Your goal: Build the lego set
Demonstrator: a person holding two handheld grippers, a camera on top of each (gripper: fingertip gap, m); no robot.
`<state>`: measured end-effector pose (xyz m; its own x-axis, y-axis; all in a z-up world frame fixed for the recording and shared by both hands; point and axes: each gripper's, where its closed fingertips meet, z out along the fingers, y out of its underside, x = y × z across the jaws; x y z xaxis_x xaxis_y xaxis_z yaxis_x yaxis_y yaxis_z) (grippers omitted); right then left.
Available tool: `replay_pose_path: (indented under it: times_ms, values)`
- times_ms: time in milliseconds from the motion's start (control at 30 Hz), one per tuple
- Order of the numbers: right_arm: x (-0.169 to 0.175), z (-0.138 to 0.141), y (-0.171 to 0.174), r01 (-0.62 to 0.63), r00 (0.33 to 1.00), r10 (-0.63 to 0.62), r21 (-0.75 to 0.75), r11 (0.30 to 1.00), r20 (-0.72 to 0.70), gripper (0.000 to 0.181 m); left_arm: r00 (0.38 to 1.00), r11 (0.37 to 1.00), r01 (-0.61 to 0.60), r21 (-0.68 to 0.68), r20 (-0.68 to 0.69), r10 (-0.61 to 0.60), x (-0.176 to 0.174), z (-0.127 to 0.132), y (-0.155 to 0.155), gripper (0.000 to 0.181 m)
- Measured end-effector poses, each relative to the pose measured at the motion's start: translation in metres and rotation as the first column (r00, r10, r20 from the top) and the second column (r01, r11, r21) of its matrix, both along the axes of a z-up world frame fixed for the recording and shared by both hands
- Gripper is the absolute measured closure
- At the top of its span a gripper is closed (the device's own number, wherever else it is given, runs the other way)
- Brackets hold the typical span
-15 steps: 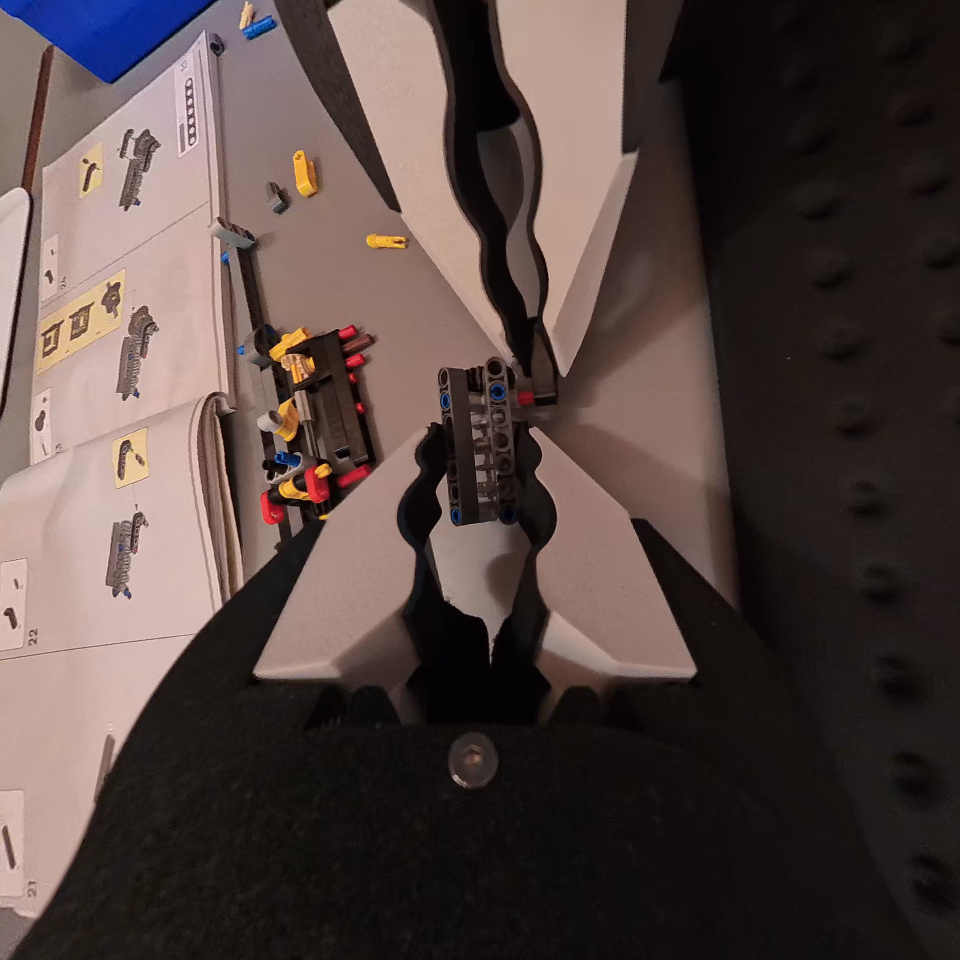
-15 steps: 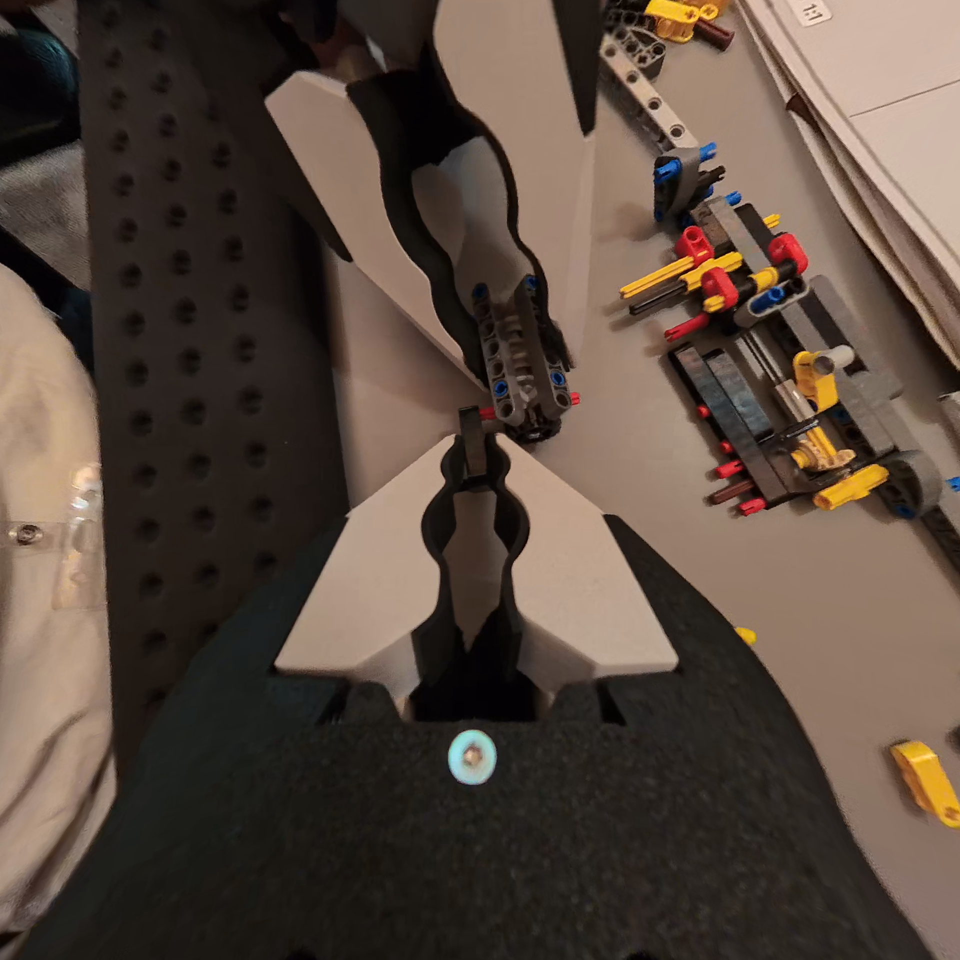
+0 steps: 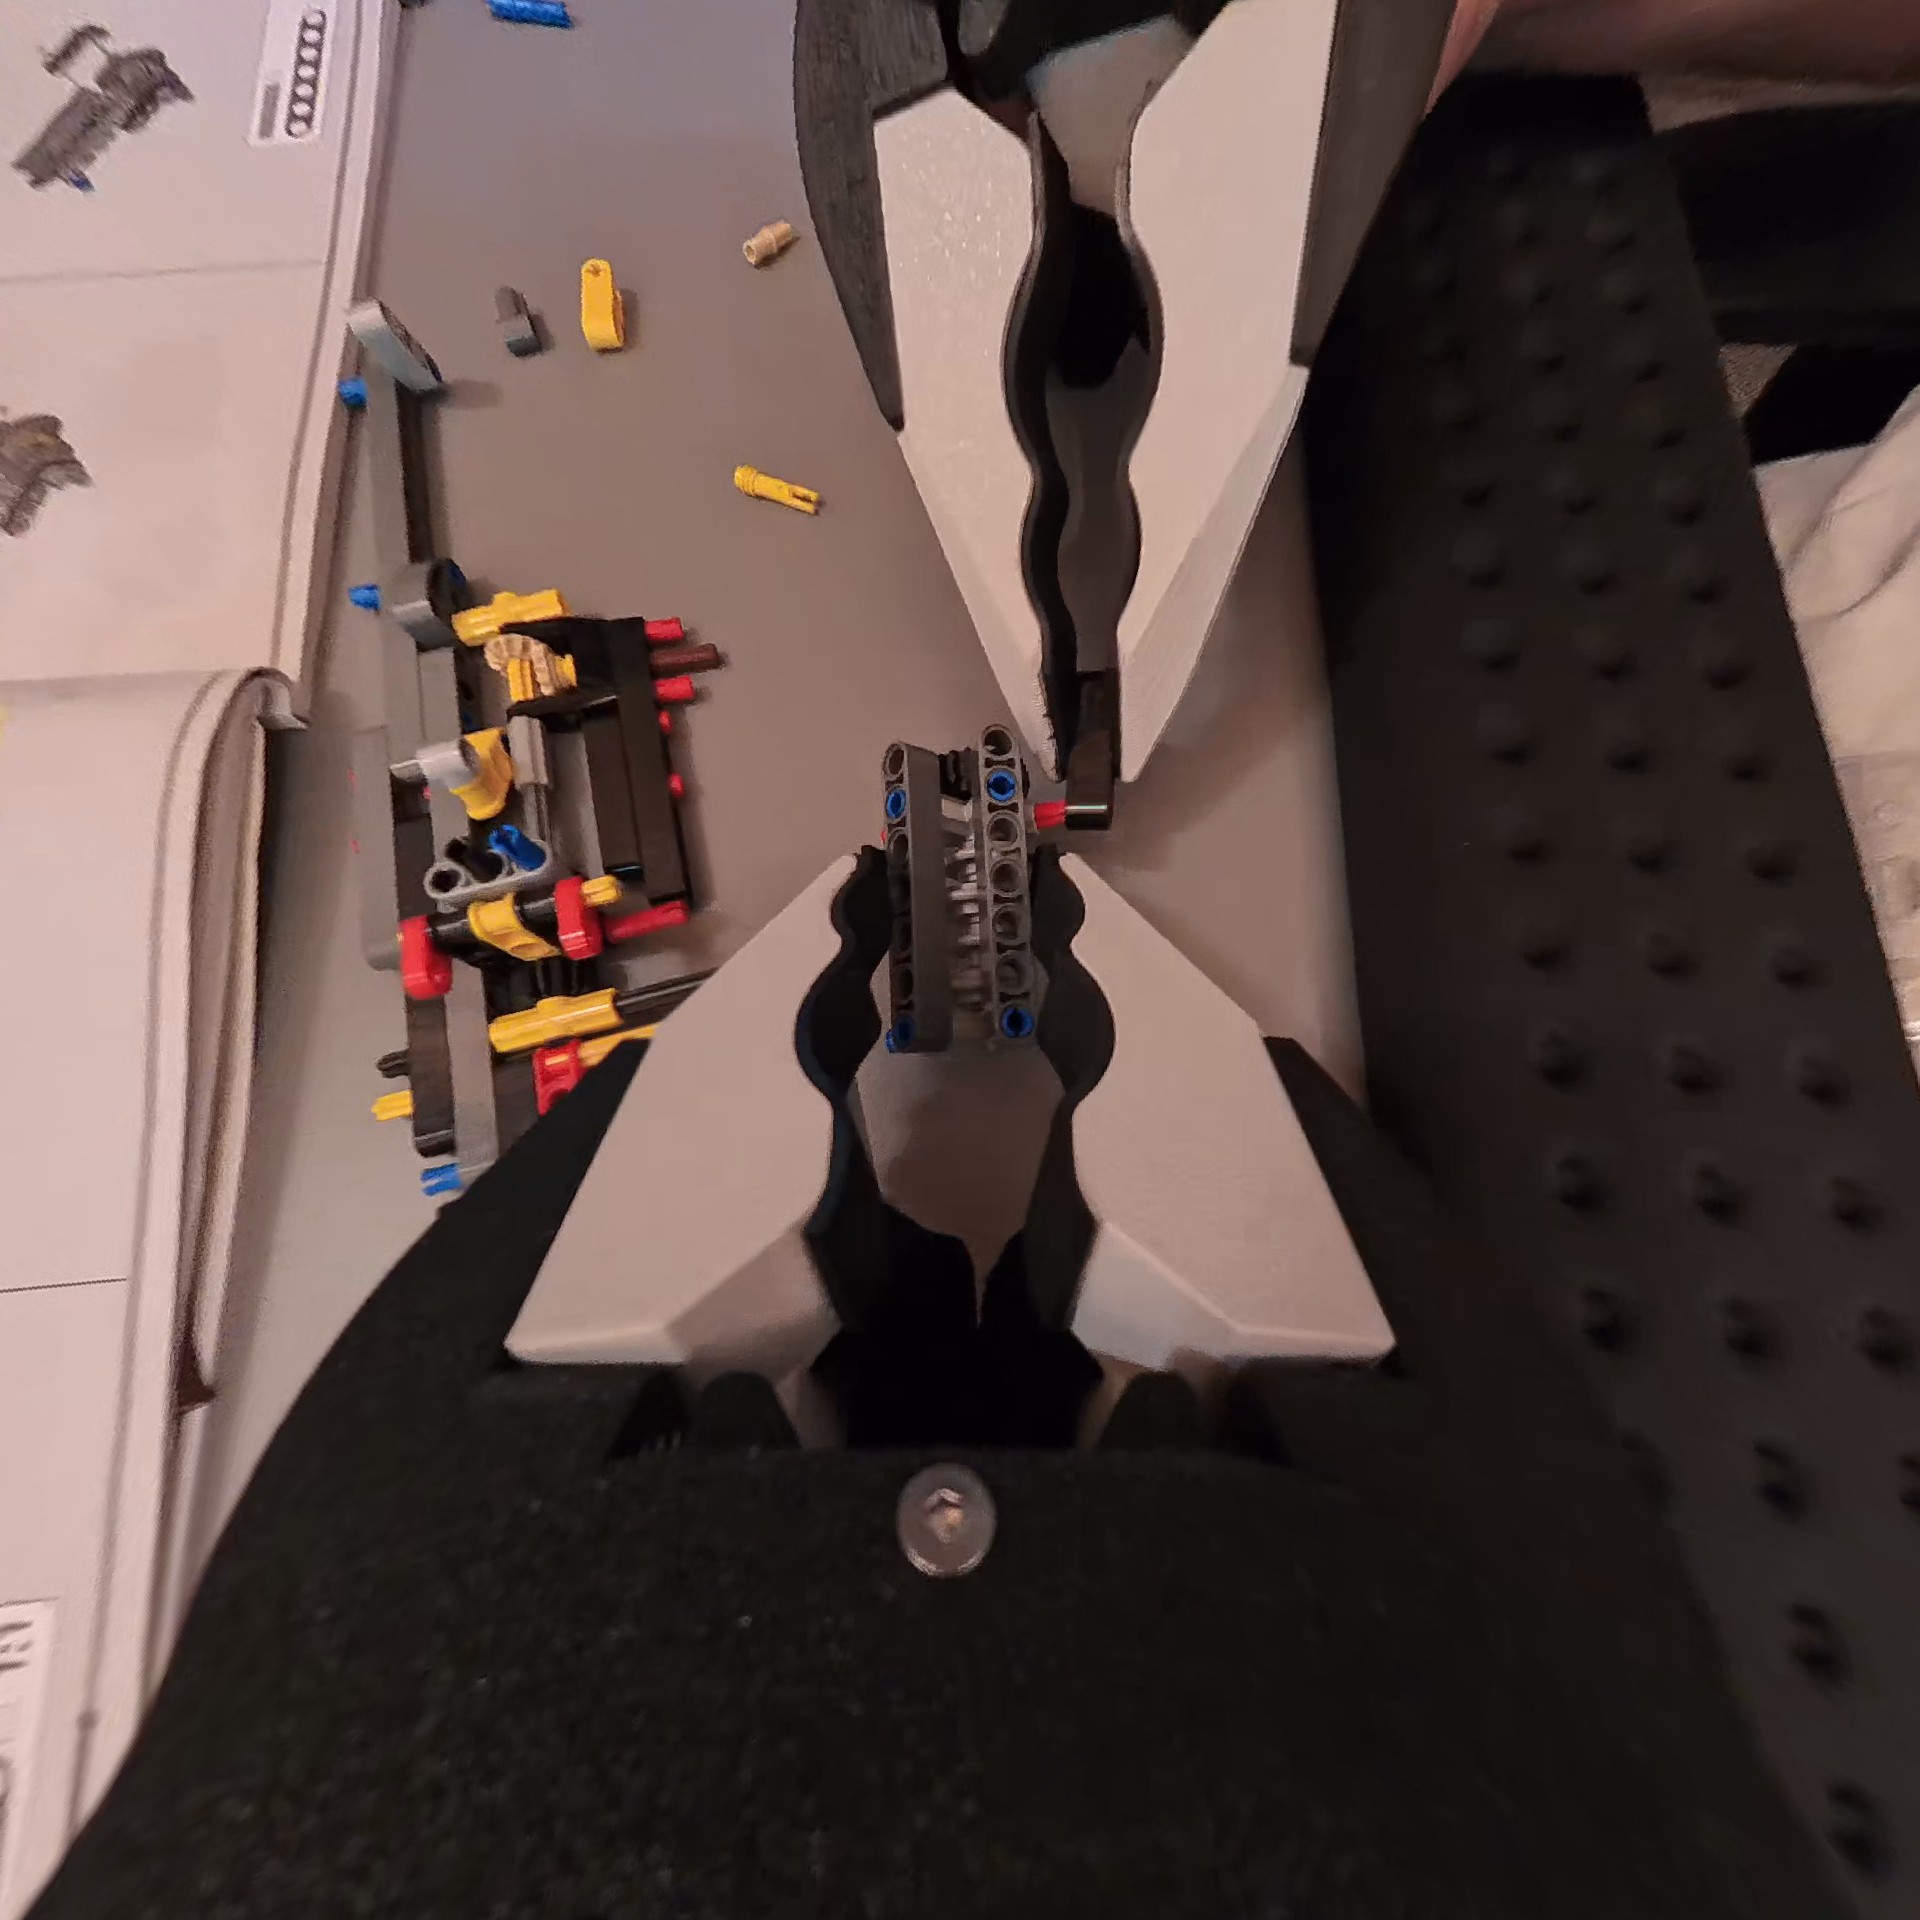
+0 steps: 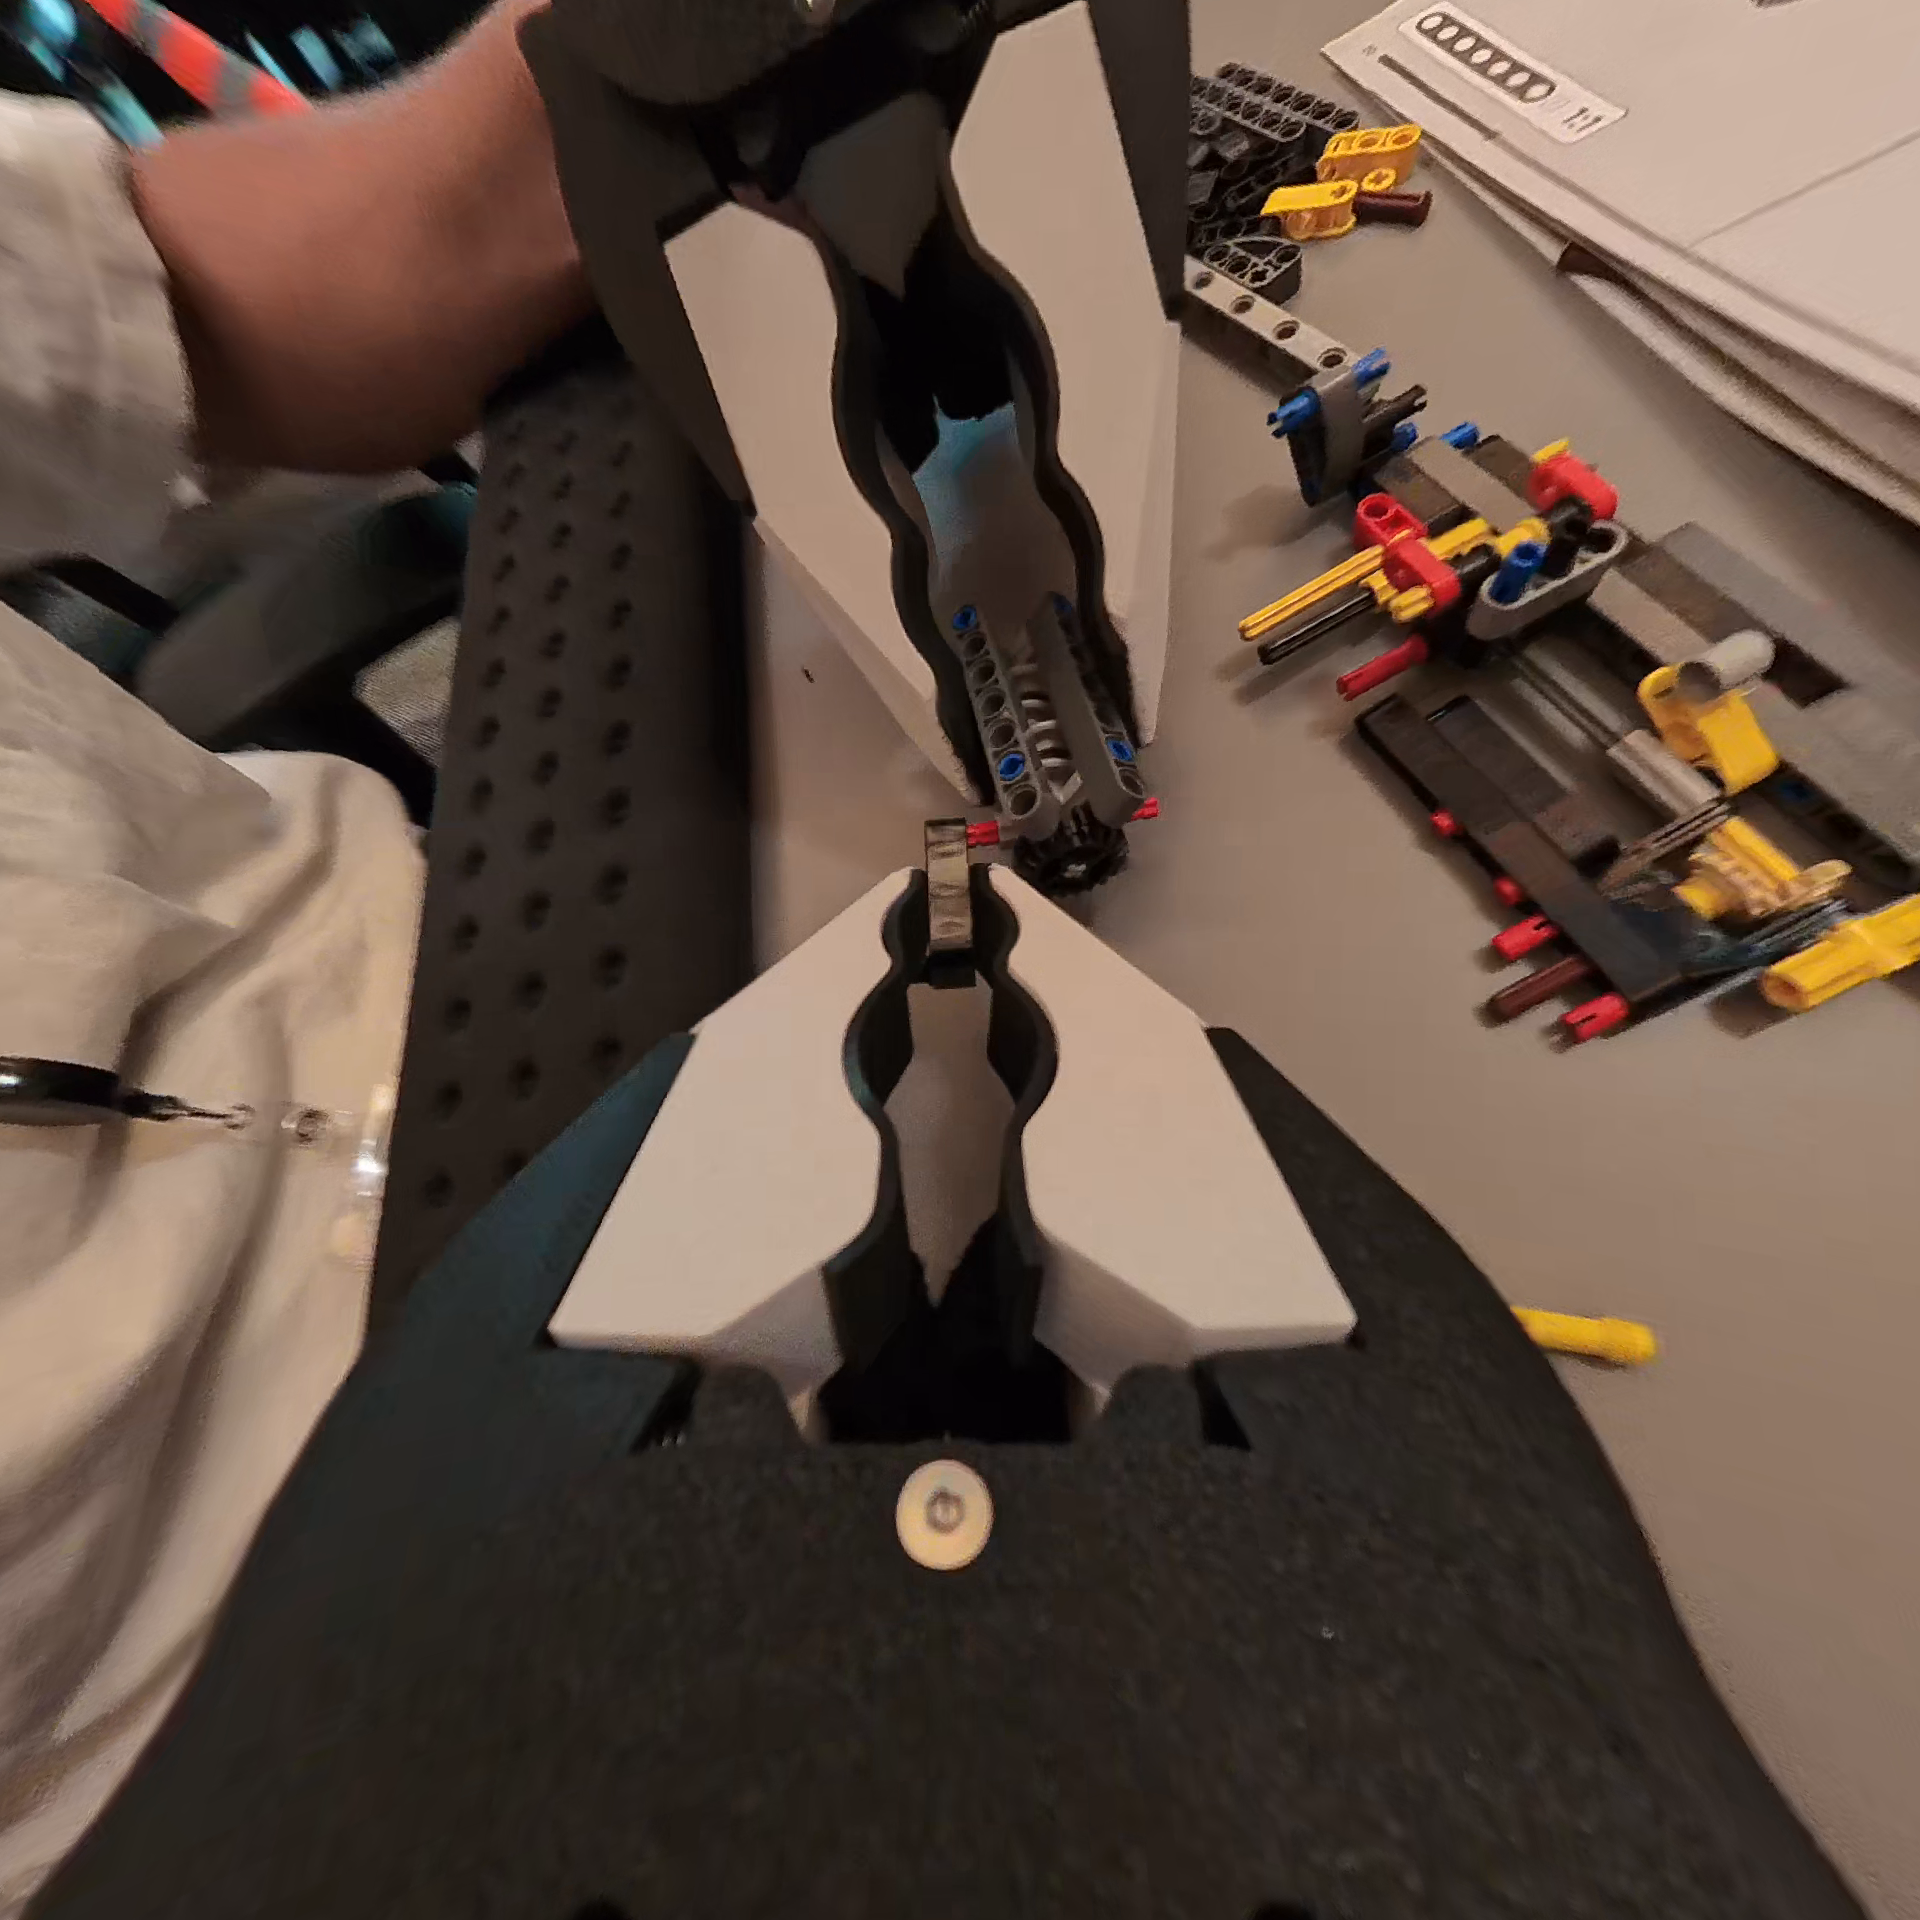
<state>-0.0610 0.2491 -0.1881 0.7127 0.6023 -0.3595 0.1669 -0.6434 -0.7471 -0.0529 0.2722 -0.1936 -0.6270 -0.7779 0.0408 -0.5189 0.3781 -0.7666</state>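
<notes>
Grey desk (image 3: 623,436): loose plastic pieces, paper instruction booklet (image 3: 156,436). Left tool (image 3: 961,873) clamped on grey beam assembly (image 3: 961,894); right tool (image 4: 948,894) clamped on small black piece (image 4: 948,883).

Two hand-held grippers (image 3: 961,862) (image 4: 948,883), two lego assemblies (image 3: 961,894) (image 3: 530,831).

Grey-and-black beam subassembly (image 3: 961,894) with blue pins, red pin; black connector piece (image 4: 948,883); pale grey fingers (image 4: 1122,1143), black-lined; yellow loose pin (image 3: 776,488); grey tabletop (image 3: 644,436); black dimpled mat (image 3: 1621,935).

bare grey table (image 4: 1351,1195) right of grippers; lego assembly (image 4: 1621,748) beyond
</notes>
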Motion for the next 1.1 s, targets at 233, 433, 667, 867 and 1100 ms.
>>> replay_pose_path:
  times_ms: [233,433,667,867,1100]
  values:
    - [-0.001,-0.001,-0.002,-0.063,0.994,0.068,-0.06,0.996,0.084,0.174,0.997,0.998,0.028,-0.049,-0.068,-0.031,-0.003,-0.005,-0.003,0.155]
    - [-0.007,0.01,-0.004,-0.117,0.976,0.122,-0.038,0.992,0.18,0.174,0.999,0.998,0.036,-0.053,-0.016,-0.037,-0.008,0.005,-0.005,0.155]
    - [0.0,0.007,-0.002,-0.043,0.978,0.055,-0.068,0.997,0.201,0.173,0.999,1.0,0.012,-0.002,0.032,-0.012,-0.002,0.006,-0.001,0.156]
    - [0.006,0.011,0.002,0.002,0.967,0.008,-0.04,0.999,0.253,0.169,0.999,1.0,-0.009,-0.007,0.047,0.009,0.0,0.01,0.002,0.156]
    - [0.017,0.004,0.013,0.065,0.927,-0.061,0.001,0.998,0.369,0.133,0.998,1.0,-0.016,-0.001,0.062,0.016,0.002,0.012,0.001,0.156]
